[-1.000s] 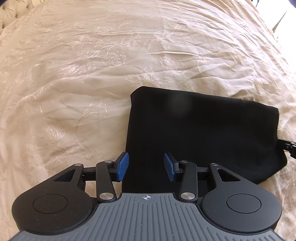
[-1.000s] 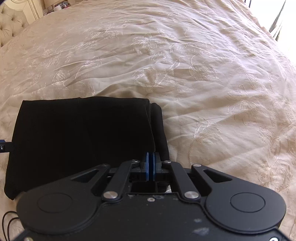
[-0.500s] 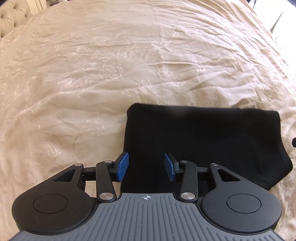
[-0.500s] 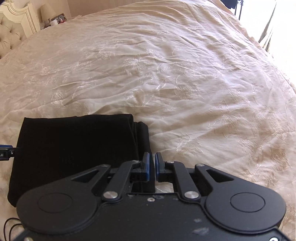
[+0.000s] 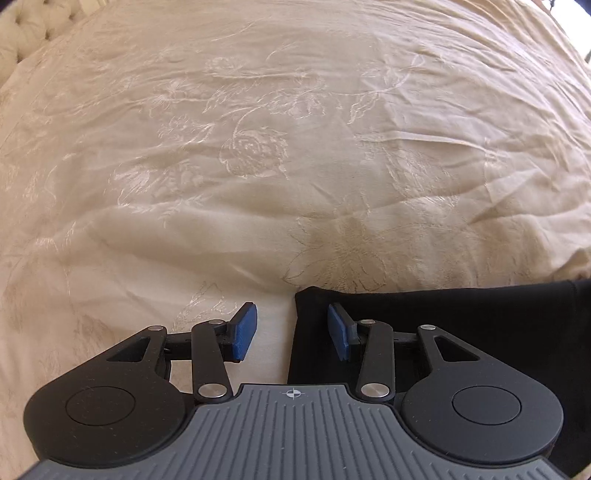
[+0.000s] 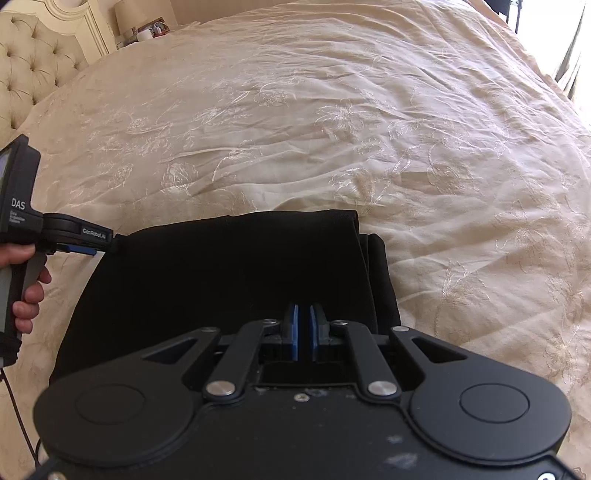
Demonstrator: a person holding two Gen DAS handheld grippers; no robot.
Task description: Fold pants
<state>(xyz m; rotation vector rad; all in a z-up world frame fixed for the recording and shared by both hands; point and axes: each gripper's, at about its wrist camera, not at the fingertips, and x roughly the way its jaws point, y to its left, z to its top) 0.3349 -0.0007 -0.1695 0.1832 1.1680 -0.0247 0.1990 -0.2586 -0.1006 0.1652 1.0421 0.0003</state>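
Cream embroidered bedspread [image 5: 258, 177]; tufted headboard [image 6: 33, 62]; perhaps a lamp [image 6: 127, 13]

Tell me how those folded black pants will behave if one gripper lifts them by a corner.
The pants will probably flop: soft cloth, and the layers at their right edge lie loose, so the fold would likely fall open. They look light, barely denting the bedspread. Pushed, they may bunch up rather than slide over that wrinkled cover.
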